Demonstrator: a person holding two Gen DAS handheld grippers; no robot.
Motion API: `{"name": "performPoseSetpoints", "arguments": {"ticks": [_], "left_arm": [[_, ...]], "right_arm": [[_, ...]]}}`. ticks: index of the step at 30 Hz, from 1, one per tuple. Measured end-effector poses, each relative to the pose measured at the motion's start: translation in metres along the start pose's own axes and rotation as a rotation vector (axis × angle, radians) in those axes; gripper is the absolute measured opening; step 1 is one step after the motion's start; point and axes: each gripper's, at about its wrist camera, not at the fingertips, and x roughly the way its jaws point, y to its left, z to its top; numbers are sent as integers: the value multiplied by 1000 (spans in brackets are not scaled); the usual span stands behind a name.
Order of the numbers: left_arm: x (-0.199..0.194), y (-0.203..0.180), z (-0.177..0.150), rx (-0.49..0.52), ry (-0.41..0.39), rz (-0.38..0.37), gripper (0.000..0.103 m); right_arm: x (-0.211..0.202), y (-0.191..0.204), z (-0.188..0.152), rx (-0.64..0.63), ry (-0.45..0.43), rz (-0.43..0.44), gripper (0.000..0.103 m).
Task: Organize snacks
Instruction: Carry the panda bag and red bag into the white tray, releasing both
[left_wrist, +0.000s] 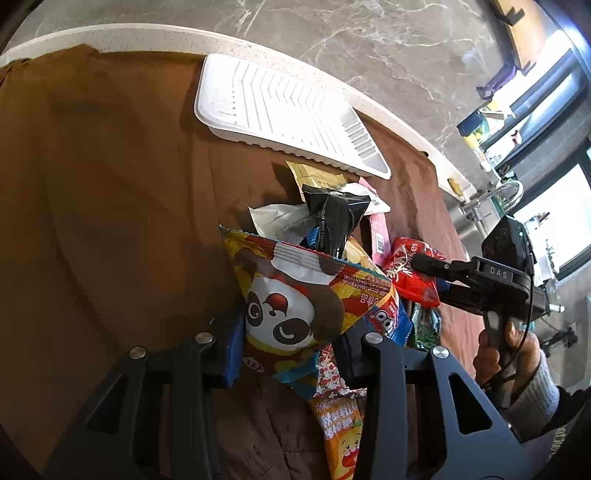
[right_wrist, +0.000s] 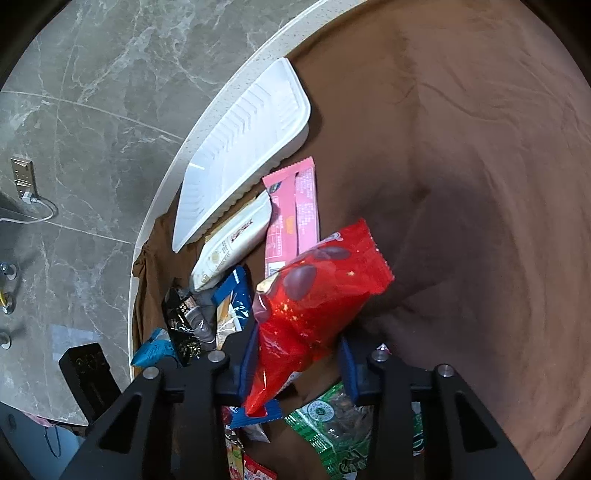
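Snacks lie heaped on the brown cloth (left_wrist: 110, 184) beside the white ribbed tray (left_wrist: 280, 110), which sits bare near the counter edge. We hold the panda bag (left_wrist: 291, 302) in our left gripper (left_wrist: 291, 354), the fingers part closed with their blue pads pressing its two sides. Our right gripper (right_wrist: 295, 365) is likewise closed partway on the red packet (right_wrist: 314, 299), lifted above the pile. A pink wrapper (right_wrist: 295, 218) and a cream packet (right_wrist: 236, 243) lie just beside the tray; a green packet (right_wrist: 328, 428) lies under our right gripper.
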Motion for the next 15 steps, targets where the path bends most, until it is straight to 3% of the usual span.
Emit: {"name": "performPoseSetpoints", "arguments": {"ticks": [8, 15], "left_arm": [[-7, 4, 6, -19, 2, -31, 35], [-24, 3, 31, -41, -34, -85, 35]], "right_arm": [[-11, -6, 3, 74, 2, 94, 40], [-24, -1, 15, 117, -2, 175, 40]]}}
